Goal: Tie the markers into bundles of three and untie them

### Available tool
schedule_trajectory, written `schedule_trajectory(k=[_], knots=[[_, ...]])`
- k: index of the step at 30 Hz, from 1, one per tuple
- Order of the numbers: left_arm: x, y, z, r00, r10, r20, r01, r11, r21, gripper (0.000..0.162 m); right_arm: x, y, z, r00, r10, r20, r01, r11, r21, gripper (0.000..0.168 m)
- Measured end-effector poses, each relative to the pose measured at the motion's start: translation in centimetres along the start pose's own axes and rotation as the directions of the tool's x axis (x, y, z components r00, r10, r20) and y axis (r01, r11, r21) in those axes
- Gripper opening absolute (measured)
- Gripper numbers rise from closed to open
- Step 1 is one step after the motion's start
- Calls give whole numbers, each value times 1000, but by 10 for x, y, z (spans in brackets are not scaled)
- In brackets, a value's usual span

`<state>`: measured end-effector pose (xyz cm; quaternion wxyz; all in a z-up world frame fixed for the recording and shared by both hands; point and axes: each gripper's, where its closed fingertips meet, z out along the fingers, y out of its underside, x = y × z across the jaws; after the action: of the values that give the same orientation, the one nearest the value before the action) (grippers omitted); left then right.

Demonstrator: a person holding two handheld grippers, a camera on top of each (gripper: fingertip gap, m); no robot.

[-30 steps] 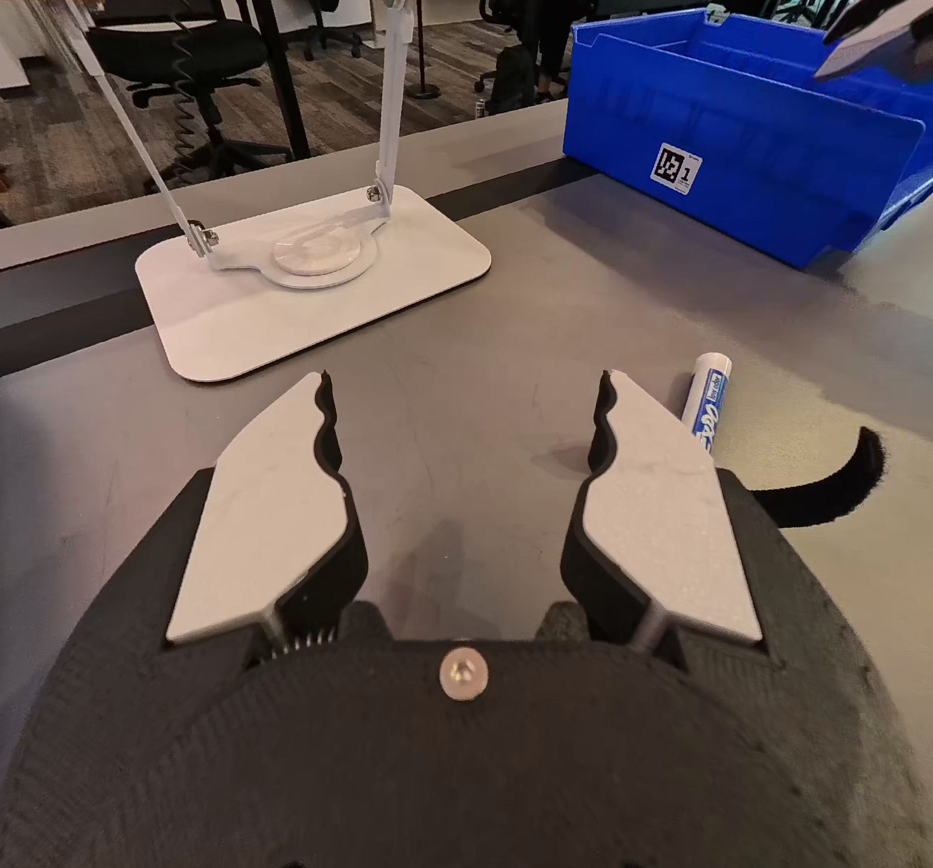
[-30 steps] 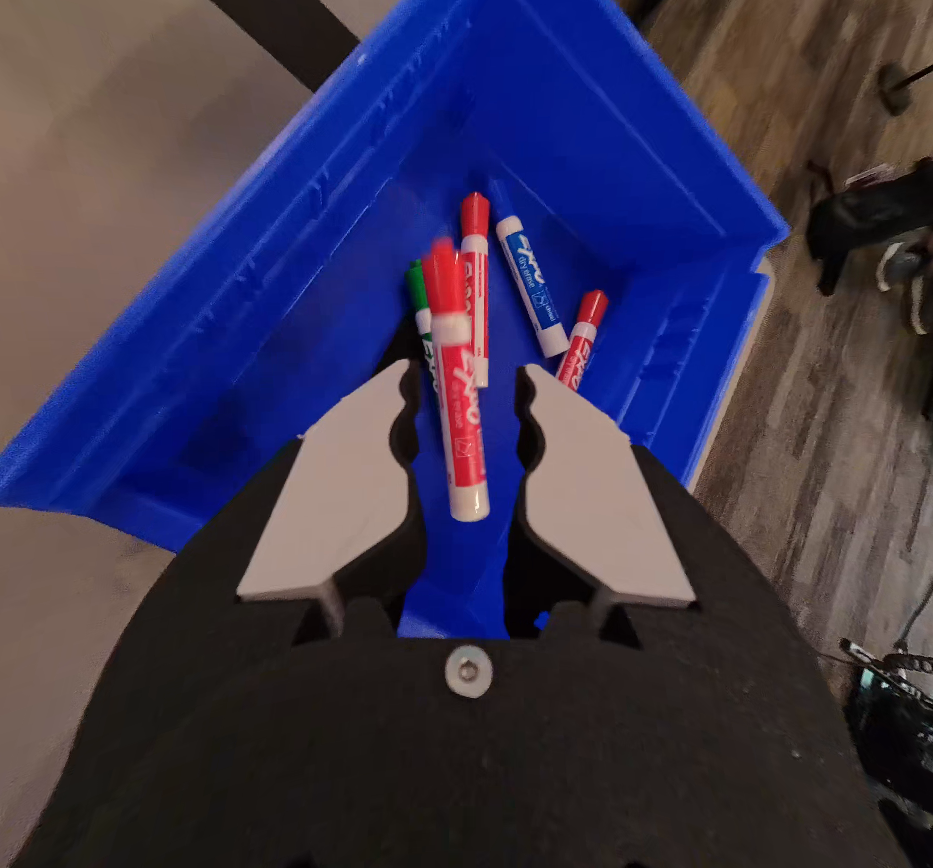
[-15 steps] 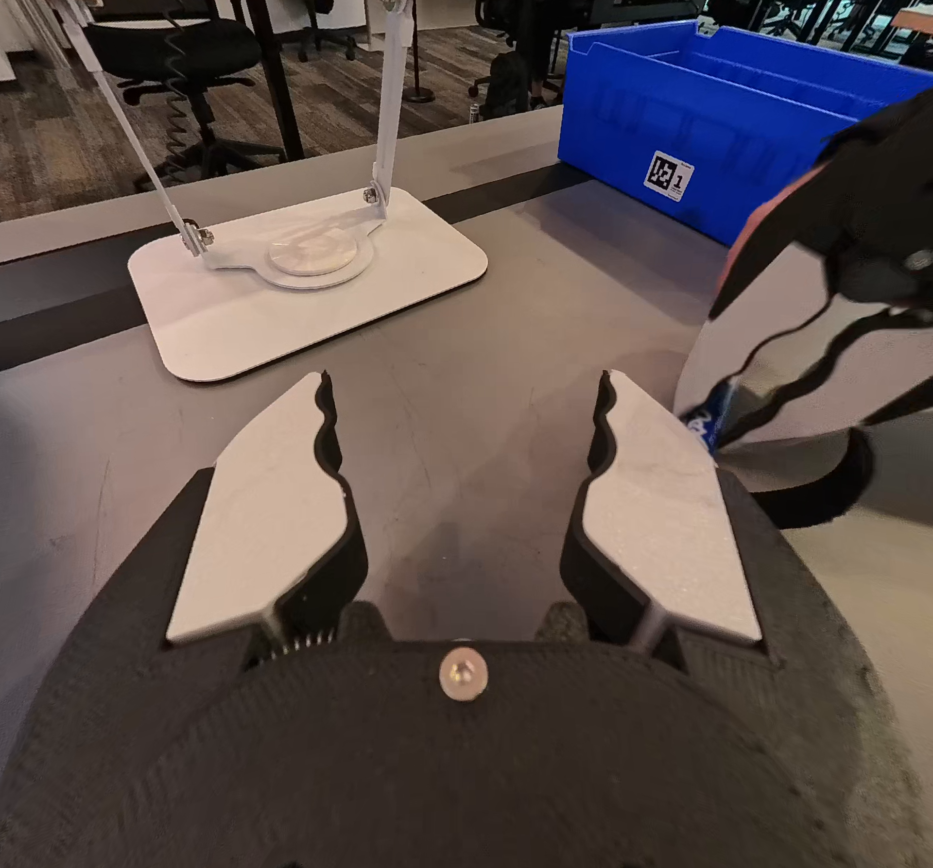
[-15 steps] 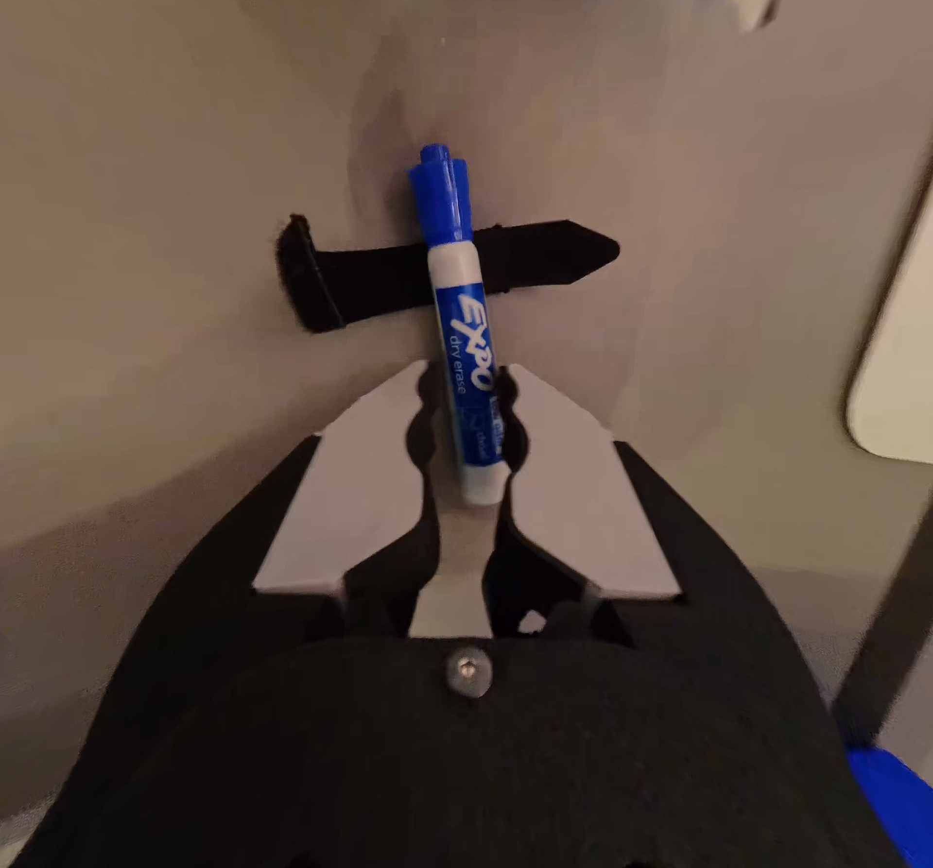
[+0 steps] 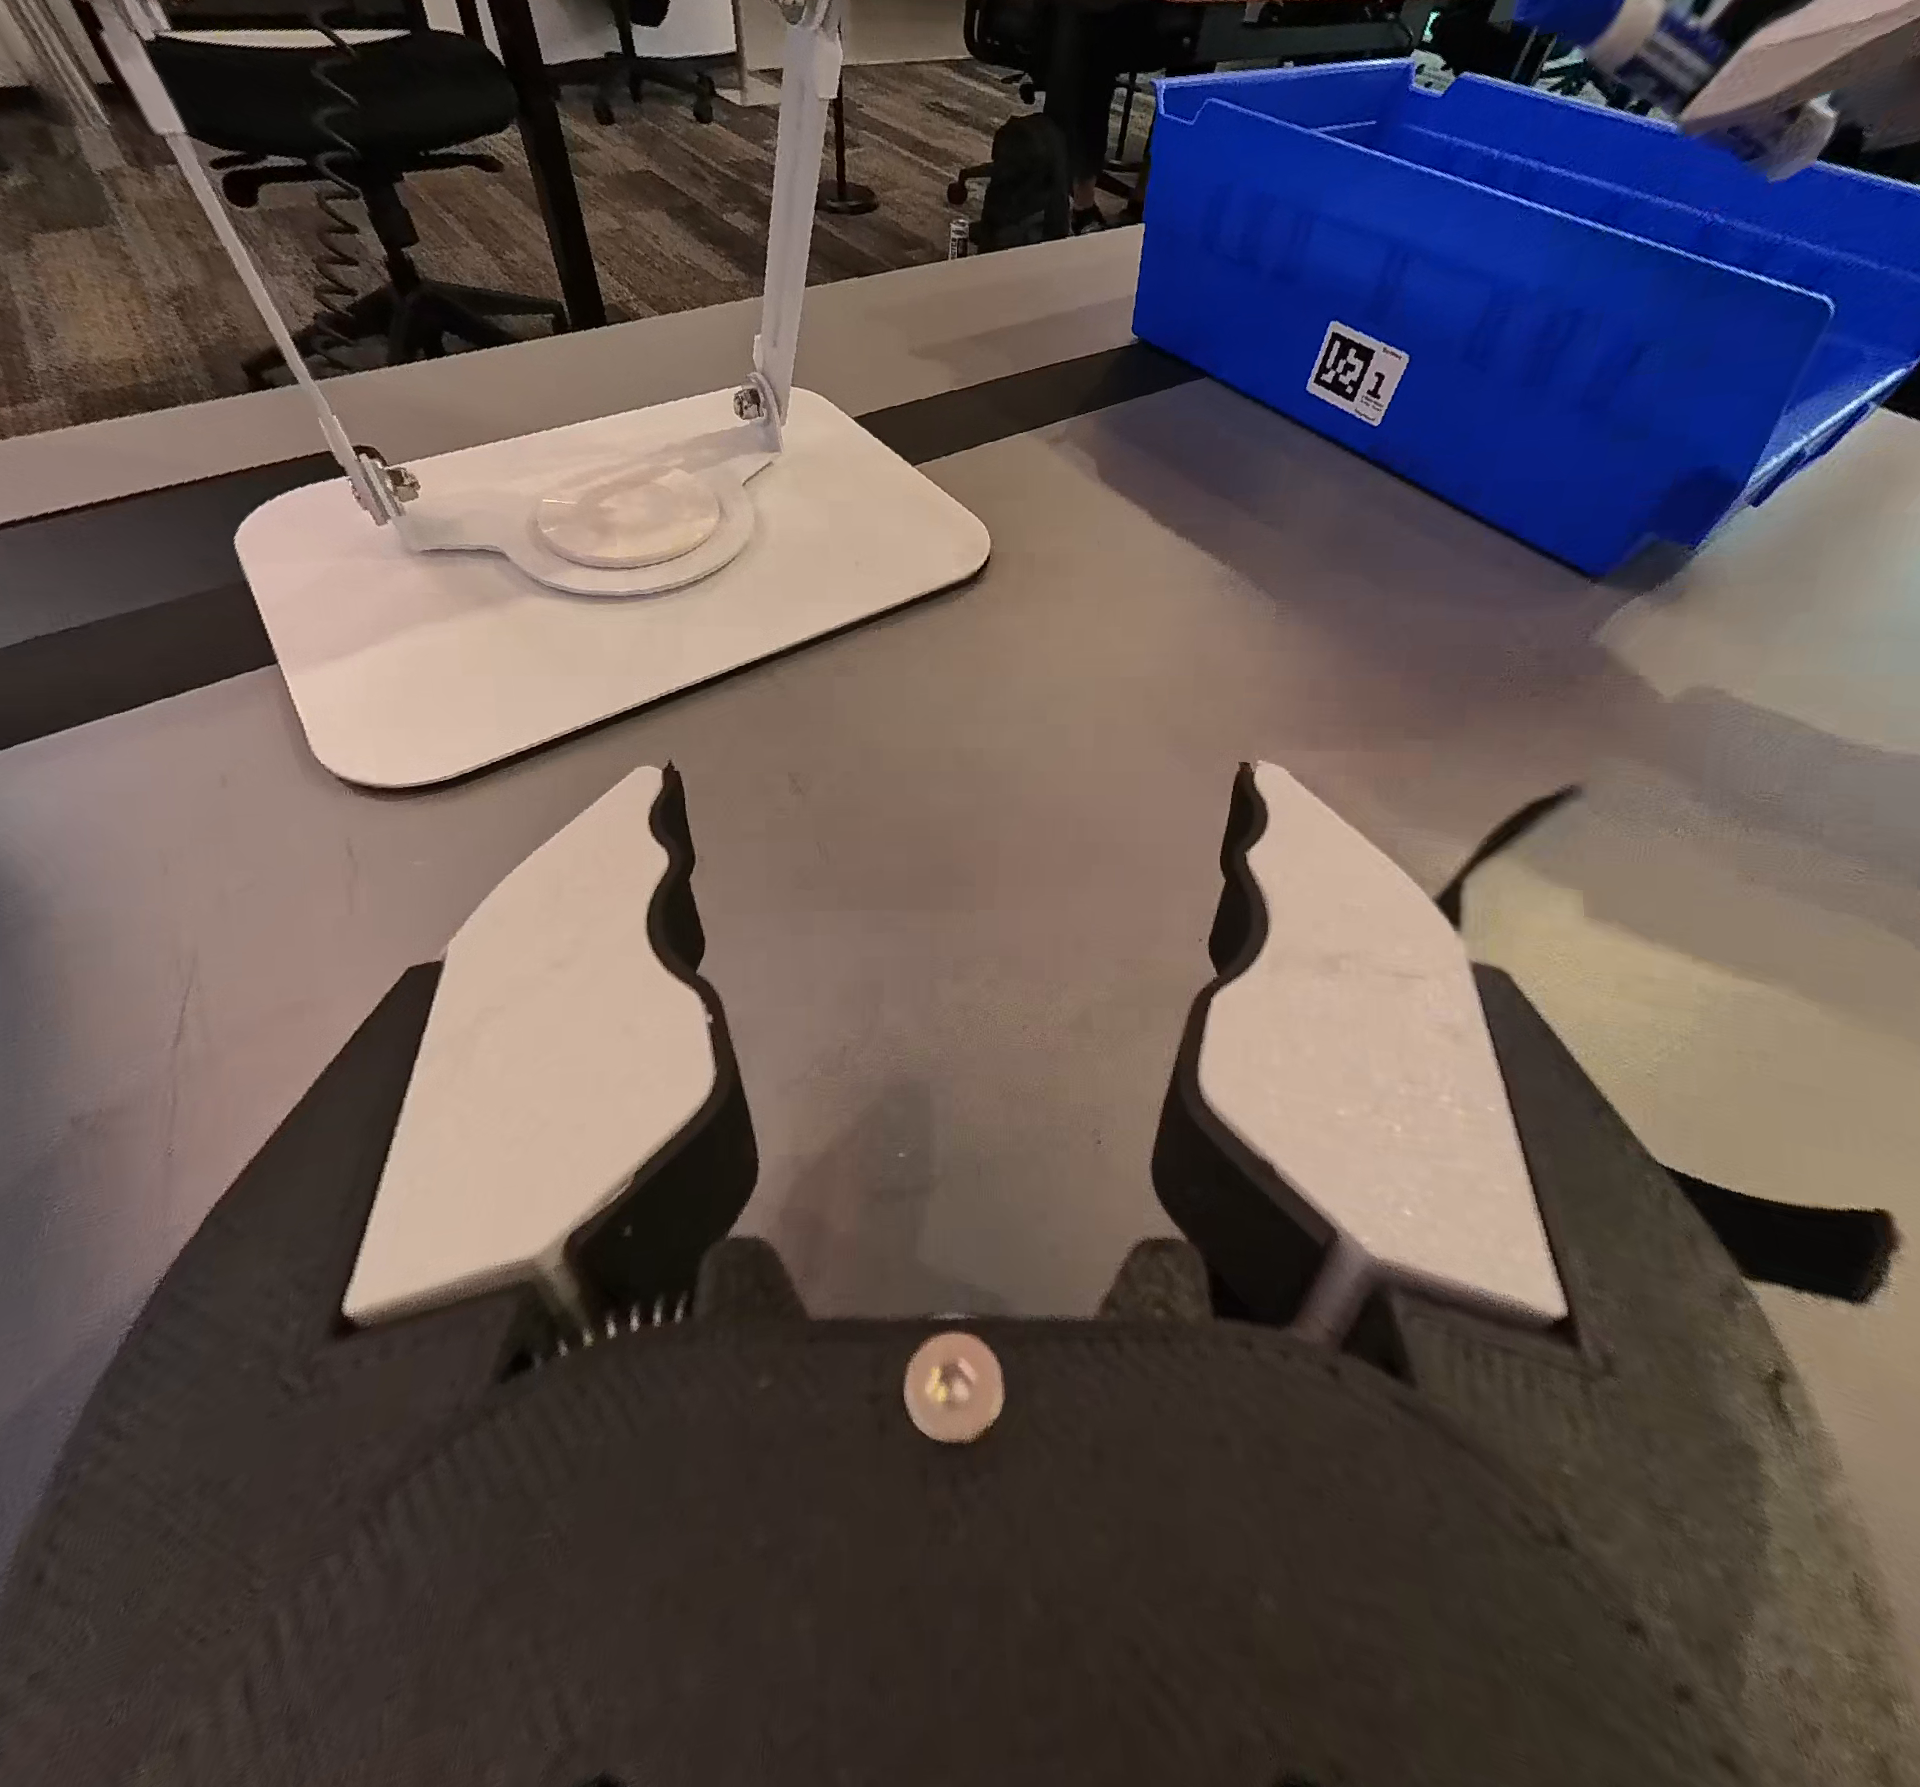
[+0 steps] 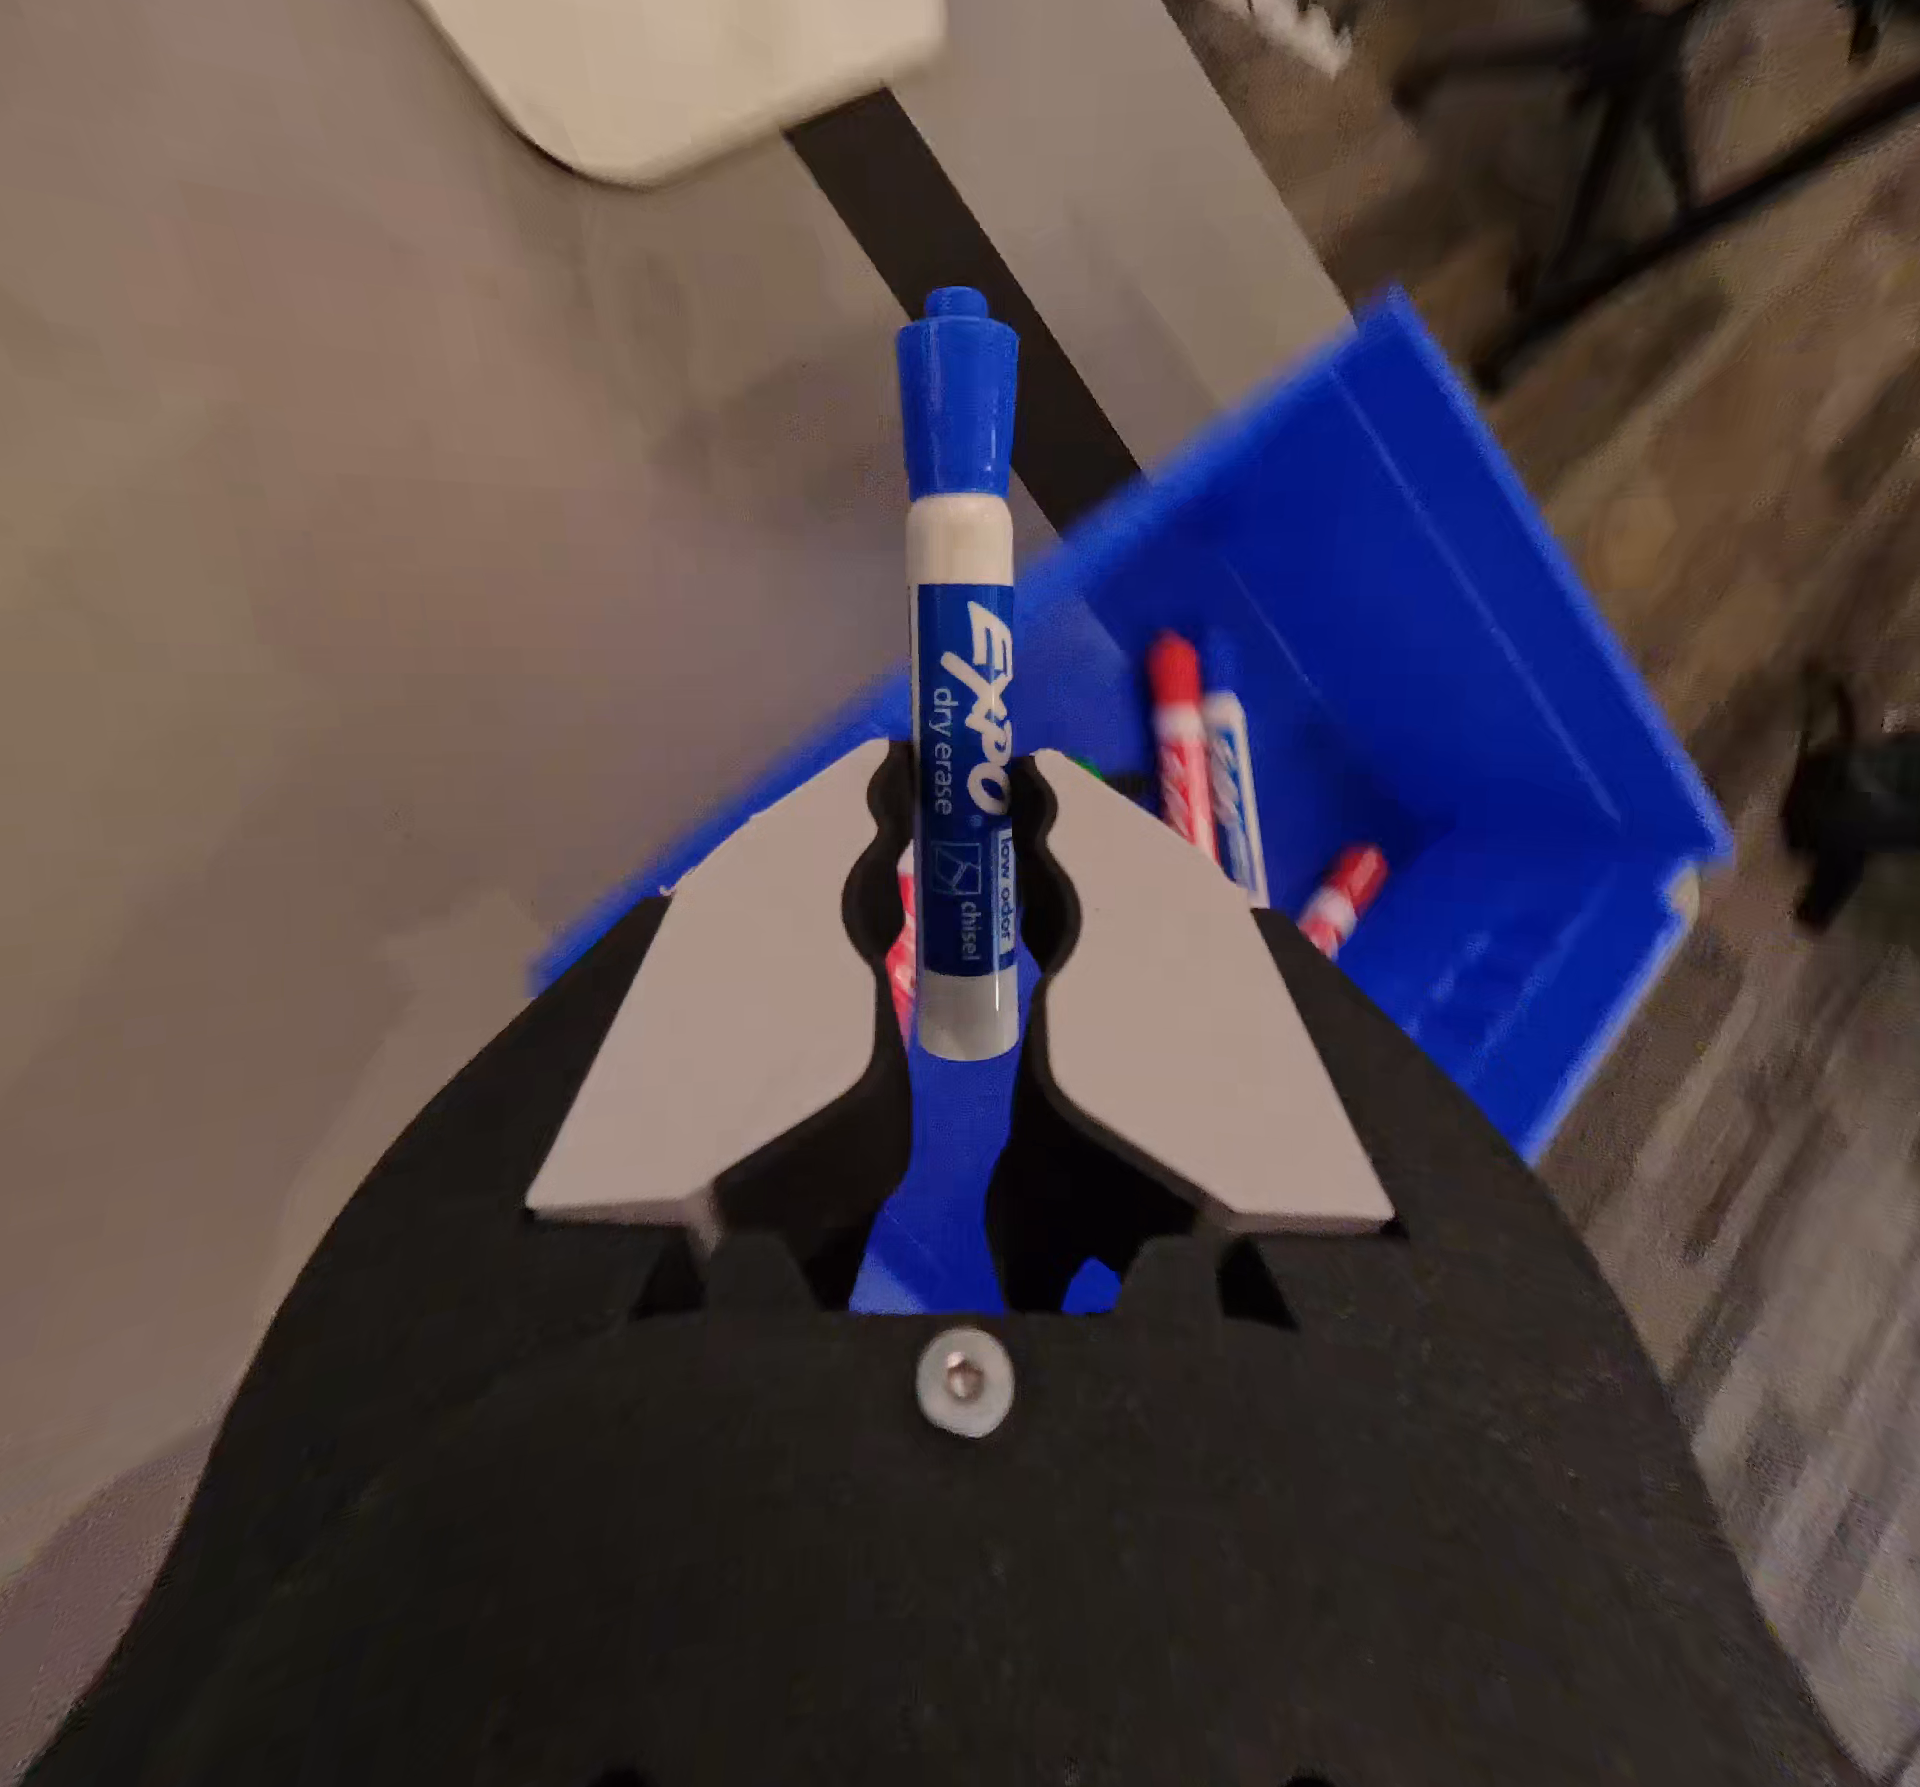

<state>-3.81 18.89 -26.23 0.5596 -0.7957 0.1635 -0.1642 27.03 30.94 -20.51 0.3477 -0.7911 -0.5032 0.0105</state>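
My right gripper (image 6: 961, 771) is shut on a blue marker (image 6: 961, 657), cap pointing forward, held in the air above the near edge of the blue bin (image 6: 1475, 677). Several red and blue markers (image 6: 1205, 761) lie in the bin. In the left wrist view the right gripper with the marker (image 5: 1662, 44) shows blurred at the top right, above the bin (image 5: 1507, 355). My left gripper (image 5: 956, 792) is open and empty, low over the grey table. A black strap (image 5: 1496, 849) lies flat on the table just right of it.
A white stand base (image 5: 613, 584) with two slanted legs stands on the table ahead left; it also shows in the right wrist view (image 6: 644, 2). A black stripe (image 5: 125, 657) crosses the table. Office chairs and desks stand beyond the table's far edge. The grippers' ends are close to 35 cm from one another.
The right gripper dropped a red marker into the bin, came down to the table, closed on the blue marker lying across the strap, and lifted it up toward the bin. The left gripper stayed still.
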Motion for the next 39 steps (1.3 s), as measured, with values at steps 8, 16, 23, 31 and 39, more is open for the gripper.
schedule_trajectory(k=[8, 16, 23, 31, 39], knots=[[0, 0, 1, 1000, -11, -4, 11, 1000, -3, 95, -45, -26, -20, 993, -120, 0, 119, 983, 142, 33], [-1, -1, -1, 999, -31, -17, 32, 999, 13, 95, -305, -59, -7, 632, -667, 395, 523, 743, 418, 42], [0, -1, -1, 999, -26, -21, 26, 1000, 9, 95, -348, -50, 38, 647, -650, 399, 518, 759, 395, 17], [0, -2, -2, 1000, -23, -18, 24, 1000, 16, 95, -168, -105, -39, 915, -403, -4, 366, 826, 428, 2], [5, -1, 0, 1000, 14, -15, -14, 1000, 7, 95, 23, -7, -16, 988, 96, -124, -73, 981, 181, 14]])
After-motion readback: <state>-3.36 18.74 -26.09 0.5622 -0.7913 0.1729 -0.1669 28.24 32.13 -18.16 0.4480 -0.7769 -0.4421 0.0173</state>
